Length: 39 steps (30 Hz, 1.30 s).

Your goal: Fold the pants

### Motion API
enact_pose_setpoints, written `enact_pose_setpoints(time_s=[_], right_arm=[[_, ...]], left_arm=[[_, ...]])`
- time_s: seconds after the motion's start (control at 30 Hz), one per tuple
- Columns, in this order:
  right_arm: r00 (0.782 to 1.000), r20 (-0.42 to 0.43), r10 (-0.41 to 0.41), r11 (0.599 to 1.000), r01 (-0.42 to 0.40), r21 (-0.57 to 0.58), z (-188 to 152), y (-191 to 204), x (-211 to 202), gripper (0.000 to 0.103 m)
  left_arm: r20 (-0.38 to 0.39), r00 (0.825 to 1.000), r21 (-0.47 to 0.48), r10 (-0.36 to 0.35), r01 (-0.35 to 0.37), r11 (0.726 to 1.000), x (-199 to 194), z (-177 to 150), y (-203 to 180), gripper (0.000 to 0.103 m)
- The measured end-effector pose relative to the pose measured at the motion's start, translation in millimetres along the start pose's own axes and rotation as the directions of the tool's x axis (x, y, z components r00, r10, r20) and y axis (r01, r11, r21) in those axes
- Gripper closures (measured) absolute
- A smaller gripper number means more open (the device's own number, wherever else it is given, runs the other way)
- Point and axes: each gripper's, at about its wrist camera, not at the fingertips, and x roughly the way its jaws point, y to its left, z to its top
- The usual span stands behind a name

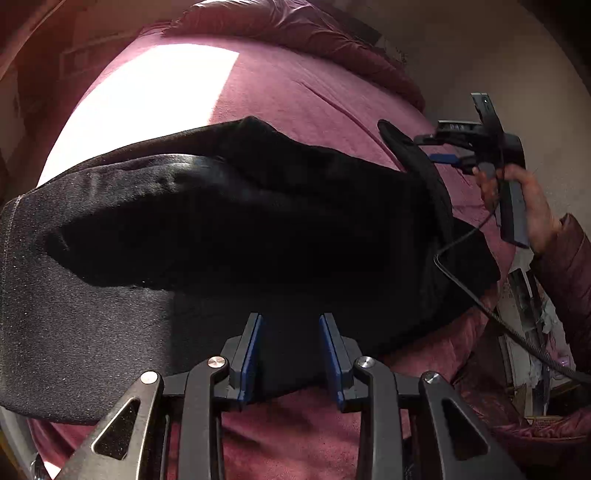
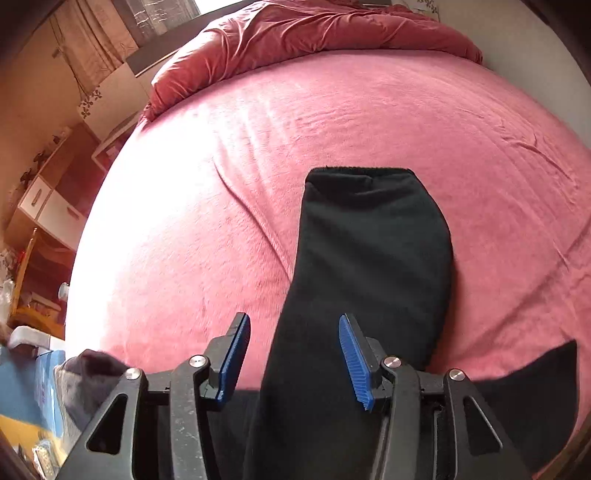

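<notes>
Black pants (image 1: 240,236) lie across the pink bed sheet (image 1: 288,96), the waistband at the left. My left gripper (image 1: 290,321) is open, its blue-padded fingers (image 1: 251,350) spread over the near edge of the pants. My right gripper (image 2: 293,325) is open above one pant leg (image 2: 373,258), whose cuff end lies flat further away on the bed. In the left wrist view the right gripper (image 1: 443,155) shows at the far right, held by a hand, close to a raised flap of black cloth; whether it touches the cloth I cannot tell.
A crumpled red duvet (image 2: 295,33) lies at the head of the bed. Wooden furniture with white drawers (image 2: 48,199) stands at the left of the bed. A black cable (image 1: 480,295) hangs from the right gripper. Bright sunlight (image 1: 147,92) falls on the sheet.
</notes>
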Motion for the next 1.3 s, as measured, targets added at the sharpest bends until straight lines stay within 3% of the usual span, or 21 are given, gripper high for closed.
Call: enact_pose_setpoints(time_s=[0.17, 0.3, 0.37, 0.4, 0.43, 0.6, 0.77, 0.93, 1.0, 1.13, 1.3], right_arm=[[0.995, -0.048, -0.09, 0.995, 0.091, 0.032, 45.2, 0.1, 53.5, 0.046], [0.975, -0.149, -0.166, 0.985, 0.171, 0.022, 52.1, -7.0, 97.8, 0.047], [0.974, -0.123, -0.189, 0.982, 0.188, -0.023, 51.5, -7.7, 101.7, 0.059], [0.976, -0.113, -0.187, 0.982, 0.184, -0.038, 51.8, -9.3, 99.2, 0.082], [0.98, -0.105, -0.169, 0.986, 0.166, -0.033, 51.8, -12.3, 94.4, 0.096], [0.998, 0.036, -0.059, 0.998, 0.059, 0.018, 45.5, -39.7, 31.1, 0.097], [0.973, 0.223, 0.056, 0.986, -0.088, 0.138, 14.6, -94.6, -66.7, 0.097], [0.93, 0.358, 0.079, 0.932, -0.196, 0.305, -40.6, -168.3, -144.3, 0.097], [0.922, 0.383, 0.053, 0.905, -0.207, 0.372, -67.0, -201.0, -157.5, 0.097], [0.932, 0.362, 0.021, 0.825, -0.22, 0.52, -131.6, -249.9, -157.6, 0.097], [0.963, 0.27, 0.022, 0.704, -0.206, 0.679, -194.9, -301.0, -102.5, 0.097]], left_arm=[[-0.062, 0.998, 0.016, 0.001, 0.0, 1.0, 18.3, -4.4, -6.1, 0.071], [-0.076, 0.997, -0.017, -0.008, 0.007, 1.0, 26.3, -1.7, -2.8, 0.071], [-0.078, 0.997, -0.036, -0.016, 0.013, 0.999, 26.7, -2.9, 1.2, 0.071], [-0.078, 0.997, -0.04, -0.018, 0.015, 0.999, 28.1, -3.7, 1.7, 0.071], [-0.078, 0.997, -0.044, -0.021, 0.017, 0.999, 27.4, -3.5, 2.5, 0.071], [-0.074, 0.997, -0.053, -0.031, 0.028, 0.998, 32.5, -2.4, 5.8, 0.071], [-0.072, 0.997, -0.037, -0.021, 0.019, 0.999, 32.7, -3.0, 2.4, 0.071], [-0.068, 0.998, 0.019, 0.015, -0.014, 1.0, 27.8, -0.6, -10.3, 0.071], [-0.056, 0.998, 0.052, 0.007, -0.004, 0.999, 25.1, 2.0, -19.3, 0.071], [-0.062, 0.998, 0.121, -0.007, 0.015, 0.993, 24.2, 3.8, -40.4, 0.071], [-0.09, 0.996, 0.242, -0.002, 0.024, 0.97, 31.7, 3.3, -76.7, 0.071]])
